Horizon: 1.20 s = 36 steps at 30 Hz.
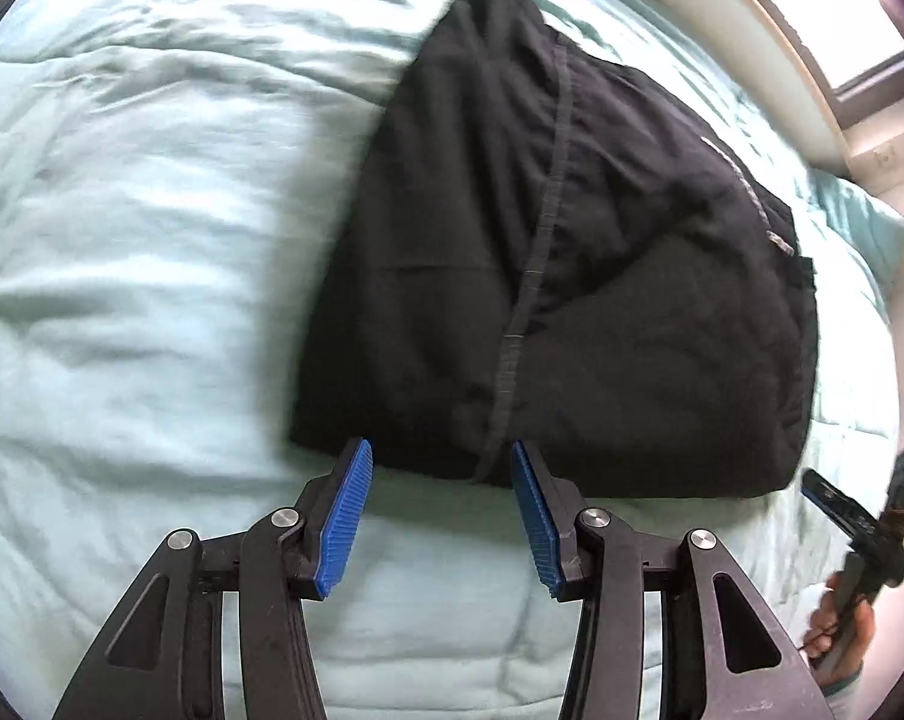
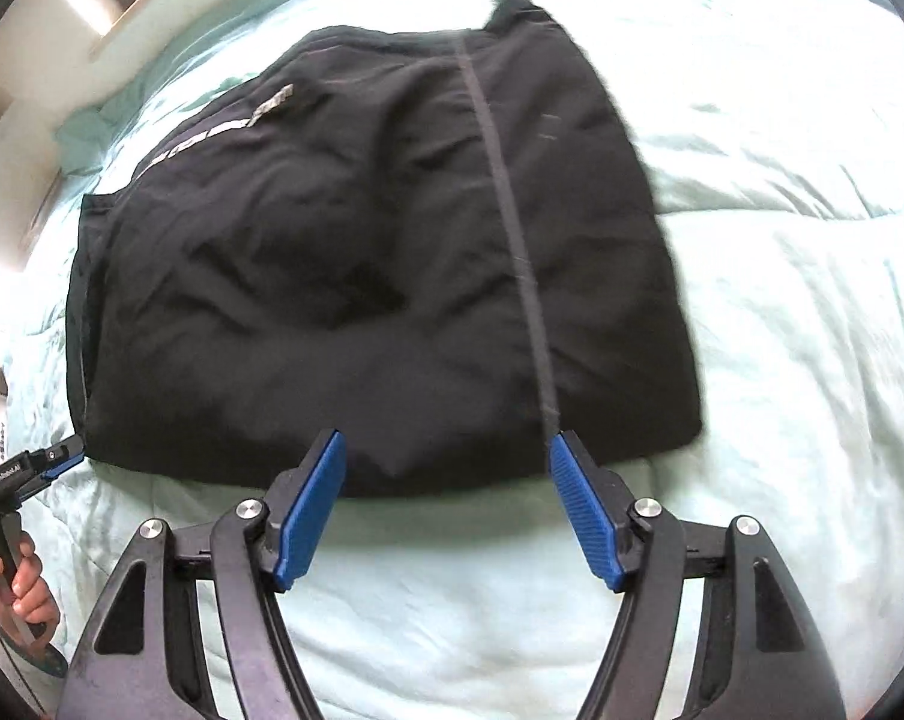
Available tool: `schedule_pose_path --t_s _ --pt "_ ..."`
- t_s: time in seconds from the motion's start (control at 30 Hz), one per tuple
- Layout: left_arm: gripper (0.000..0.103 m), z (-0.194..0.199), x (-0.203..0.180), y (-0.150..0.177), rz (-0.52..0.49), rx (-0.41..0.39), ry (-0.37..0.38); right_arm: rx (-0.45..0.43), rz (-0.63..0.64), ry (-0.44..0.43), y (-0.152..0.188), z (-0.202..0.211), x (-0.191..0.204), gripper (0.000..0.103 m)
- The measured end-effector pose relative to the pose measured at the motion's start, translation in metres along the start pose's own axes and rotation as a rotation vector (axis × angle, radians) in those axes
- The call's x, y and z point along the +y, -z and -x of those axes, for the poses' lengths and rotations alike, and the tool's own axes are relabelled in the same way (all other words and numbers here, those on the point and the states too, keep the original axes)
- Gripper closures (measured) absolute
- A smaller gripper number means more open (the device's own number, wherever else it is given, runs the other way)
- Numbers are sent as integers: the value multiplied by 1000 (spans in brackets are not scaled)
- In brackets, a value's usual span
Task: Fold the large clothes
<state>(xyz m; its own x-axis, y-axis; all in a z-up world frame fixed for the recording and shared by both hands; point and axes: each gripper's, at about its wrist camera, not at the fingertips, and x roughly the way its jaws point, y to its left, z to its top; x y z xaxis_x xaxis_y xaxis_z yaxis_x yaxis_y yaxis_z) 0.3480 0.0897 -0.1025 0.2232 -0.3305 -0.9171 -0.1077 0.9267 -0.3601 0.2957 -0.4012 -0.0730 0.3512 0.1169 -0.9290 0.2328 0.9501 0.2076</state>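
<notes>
I am holding my left tongs (image 1: 440,462) with the blue ribbed pads spread apart, gripping nothing, hovering just short of the near edge of the folded black fabric garment (image 1: 572,276). My right tongs (image 2: 446,450) are gaping apart too, empty, at that same near hem. The garment is lying flat on the pale mint quilted bedspread (image 1: 140,276), stretching away toward 12 o'clock, with a grey seam strip (image 2: 506,192) running its length. In the left wrist view my right tongs are showing at 4 o'clock; in the right wrist view my left tongs are sitting at 8 o'clock.
</notes>
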Motion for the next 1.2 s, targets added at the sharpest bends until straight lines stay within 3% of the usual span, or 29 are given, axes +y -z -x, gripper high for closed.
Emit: schedule_pose_path --t_s 0.17,0.23,0.4,0.6,0.73,0.93,1.0,1.2 --pt "53 36 17 -16 4 -58 81 -61 -27 33 -16 22 -27 27" --pt "53 44 13 -25 -22 -77 87 -88 -29 34 -25 28 -32 20" --pt "51 46 6 -61 -34 -94 84 -133 -27 14 -58 30 -39 19" --pt "44 14 4 -100 61 -75 149 -103 -63 -17 -97 3 -43 19" --pt "43 -3 15 -119 149 -94 114 -71 -51 -20 -113 -20 -40 19" --pt "40 -37 17 -136 131 -16 162 -54 -26 -7 -127 -48 -36 18" --pt "35 -52 18 -141 141 -6 172 -56 -17 -6 -132 -59 -35 18" --pt "24 -83 30 -156 200 6 324 -22 -33 -45 -142 -93 -44 1"
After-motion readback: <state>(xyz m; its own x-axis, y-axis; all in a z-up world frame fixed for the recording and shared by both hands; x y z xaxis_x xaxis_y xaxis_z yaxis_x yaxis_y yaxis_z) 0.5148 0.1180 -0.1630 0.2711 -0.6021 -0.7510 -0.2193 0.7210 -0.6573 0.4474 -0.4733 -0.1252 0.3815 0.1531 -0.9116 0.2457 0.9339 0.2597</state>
